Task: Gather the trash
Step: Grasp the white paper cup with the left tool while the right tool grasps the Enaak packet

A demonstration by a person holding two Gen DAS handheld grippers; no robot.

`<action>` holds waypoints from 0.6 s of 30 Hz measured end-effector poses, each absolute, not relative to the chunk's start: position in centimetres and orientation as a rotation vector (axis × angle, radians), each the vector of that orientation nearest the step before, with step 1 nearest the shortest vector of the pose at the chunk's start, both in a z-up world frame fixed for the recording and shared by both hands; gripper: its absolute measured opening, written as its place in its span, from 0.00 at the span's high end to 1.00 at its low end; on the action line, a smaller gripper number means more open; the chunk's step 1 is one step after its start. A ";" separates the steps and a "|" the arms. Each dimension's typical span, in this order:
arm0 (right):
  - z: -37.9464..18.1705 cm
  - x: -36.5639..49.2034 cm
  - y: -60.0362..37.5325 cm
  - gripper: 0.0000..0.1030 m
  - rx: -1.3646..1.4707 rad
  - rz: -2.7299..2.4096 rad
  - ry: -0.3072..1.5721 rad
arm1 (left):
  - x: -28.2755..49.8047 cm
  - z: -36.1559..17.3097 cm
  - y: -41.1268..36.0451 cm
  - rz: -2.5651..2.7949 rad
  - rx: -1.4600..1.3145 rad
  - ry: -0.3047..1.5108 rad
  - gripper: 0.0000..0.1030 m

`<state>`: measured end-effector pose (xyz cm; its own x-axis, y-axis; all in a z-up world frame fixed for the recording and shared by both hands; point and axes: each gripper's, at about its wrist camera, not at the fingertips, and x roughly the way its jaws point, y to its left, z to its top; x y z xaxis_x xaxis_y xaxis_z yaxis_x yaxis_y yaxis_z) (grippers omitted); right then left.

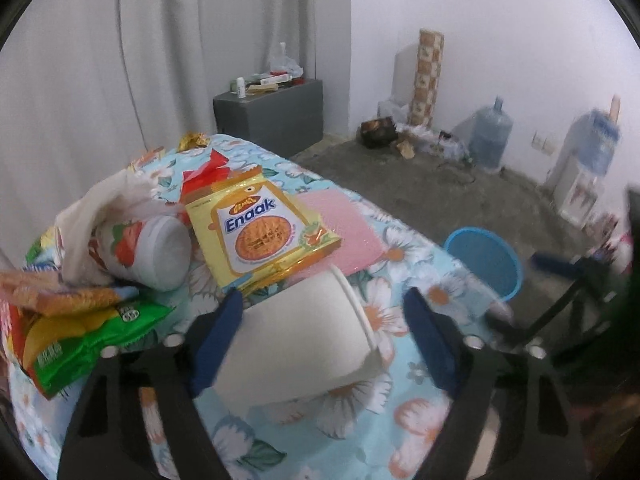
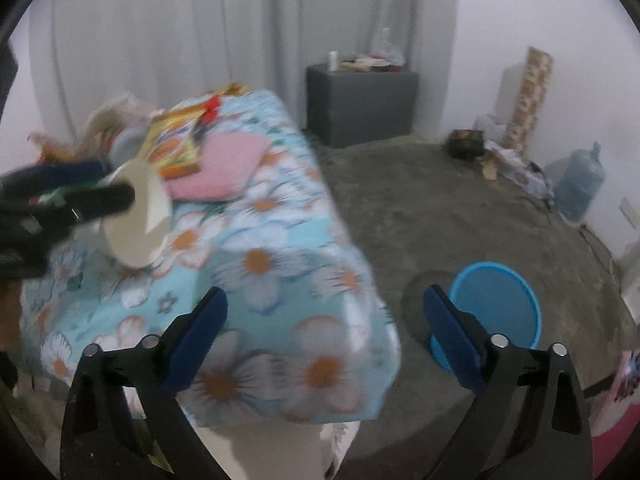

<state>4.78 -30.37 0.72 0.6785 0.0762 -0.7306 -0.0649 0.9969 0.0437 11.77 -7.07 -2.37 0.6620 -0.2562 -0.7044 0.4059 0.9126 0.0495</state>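
A white paper cup lies on its side on the floral tablecloth, between the fingers of my left gripper. The jaws are wide open and the left pad touches the cup's side. The cup also shows in the right wrist view, with the left gripper around it. A yellow Enaak wrapper, a strawberry cup, a green wrapper and other wrappers lie beyond. My right gripper is open and empty, off the table's corner, near a blue bin on the floor.
A pink mat lies on the table. The blue bin stands on the concrete floor right of the table. A grey cabinet, a water jug and clutter line the far wall.
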 end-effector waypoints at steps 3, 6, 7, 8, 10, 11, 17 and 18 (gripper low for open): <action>1.9 5.0 -31.3 0.17 0.067 0.092 0.791 | 12.0 -2.8 -6.7 -0.333 0.244 0.768 0.43; 2.4 6.6 -30.7 0.21 0.110 0.136 0.774 | 11.7 -2.3 -5.3 -0.332 0.192 0.773 0.49; 2.8 7.2 -30.7 0.22 0.131 0.160 0.771 | 11.5 -2.1 -4.9 -0.332 0.179 0.776 0.51; 3.0 7.6 -30.6 0.24 0.157 0.189 0.772 | 11.0 -1.9 -4.4 -0.332 0.164 0.781 0.55; 3.3 8.4 -30.3 0.28 0.221 0.246 0.781 | 10.5 -1.6 -3.3 -0.333 0.124 0.796 0.61; 3.5 9.1 -30.1 0.30 0.255 0.279 0.787 | 10.2 -1.5 -2.7 -0.333 0.097 0.806 0.64; 4.0 13.4 -27.2 0.40 0.361 0.464 0.831 | 9.0 -0.8 0.4 -0.329 -0.019 0.828 0.77; 4.1 13.9 -26.6 0.41 0.360 0.483 0.837 | 8.8 -0.8 0.8 -0.330 -0.035 0.830 0.78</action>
